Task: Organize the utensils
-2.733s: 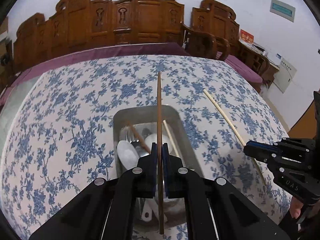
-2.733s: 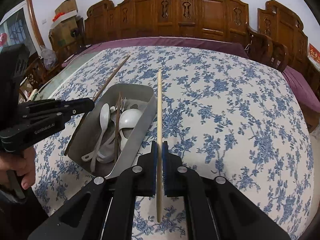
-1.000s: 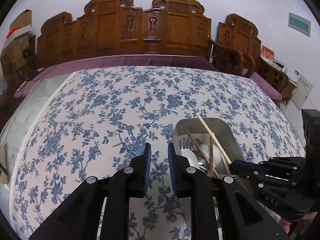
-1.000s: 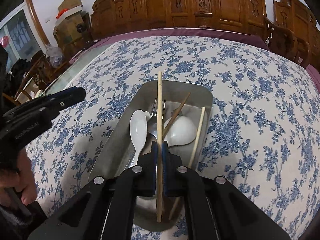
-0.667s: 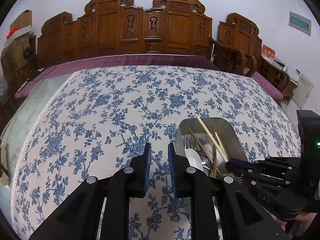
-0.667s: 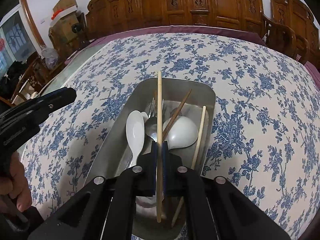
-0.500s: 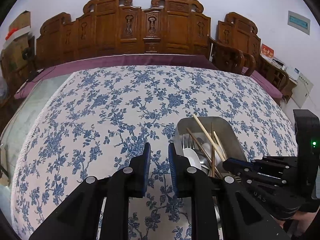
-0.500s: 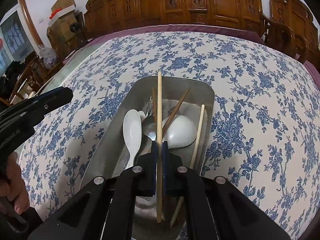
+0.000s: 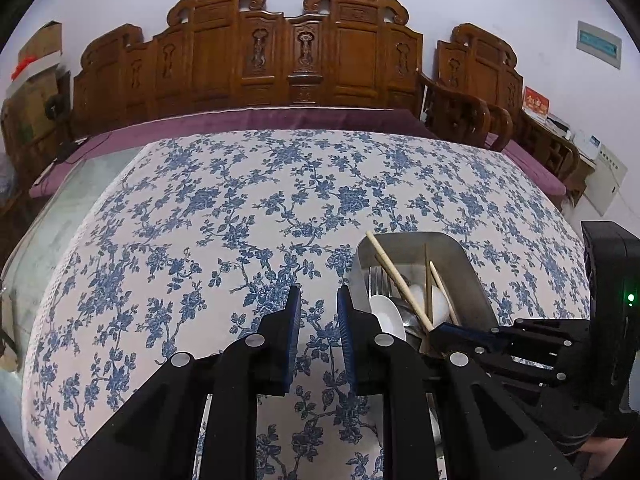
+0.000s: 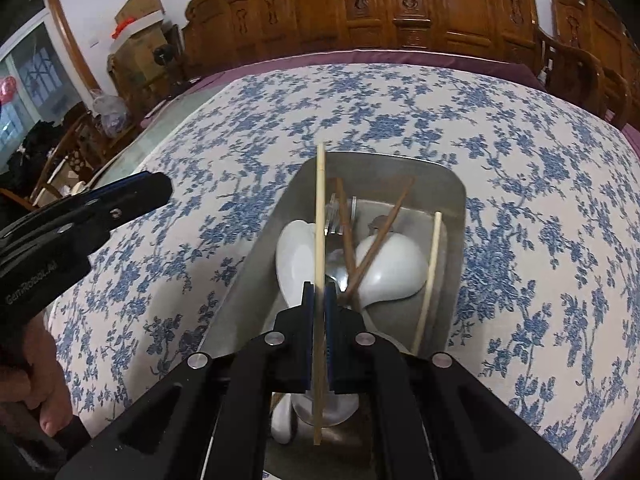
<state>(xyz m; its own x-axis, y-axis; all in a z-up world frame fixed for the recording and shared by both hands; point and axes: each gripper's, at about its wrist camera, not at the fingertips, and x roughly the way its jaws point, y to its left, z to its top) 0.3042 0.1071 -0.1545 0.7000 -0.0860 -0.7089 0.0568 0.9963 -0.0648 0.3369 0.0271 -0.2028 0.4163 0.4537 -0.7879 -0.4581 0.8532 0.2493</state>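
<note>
Altogether four chopsticks show in the right wrist view: two pale and two dark; one pale chopstick [image 10: 319,240] is clamped between the fingers of the right gripper [image 10: 319,292], running straight forward over the metal tray [image 10: 448,184] with its far tip just past the tray's far rim; the second pale chopstick [image 10: 429,276] lies inside along the tray's right wall; the two dark chopsticks [image 10: 376,240] cross each other over the spoons; two white spoons [image 10: 394,268] lie in the tray, one on each side of the held stick, with a metal fork [image 10: 340,212] and a metal spoon [image 10: 338,276] between them, partly hidden; the left gripper [image 9: 318,312] hangs over bare cloth just left of the tray, its jaws apart with nothing between them; from that view the right gripper appears low at the right, its tip over the tray's near end; the tablecloth [image 9: 208,208] is white with blue flowers and covers most of a table whose far edge shows purple fabric [image 9: 260,118]; behind it stands a row of carved wooden chairs [image 9: 288,52] against a pale wall; cardboard boxes [image 10: 138,8] are stacked in the left corner beside a window [image 10: 24,92].
</note>
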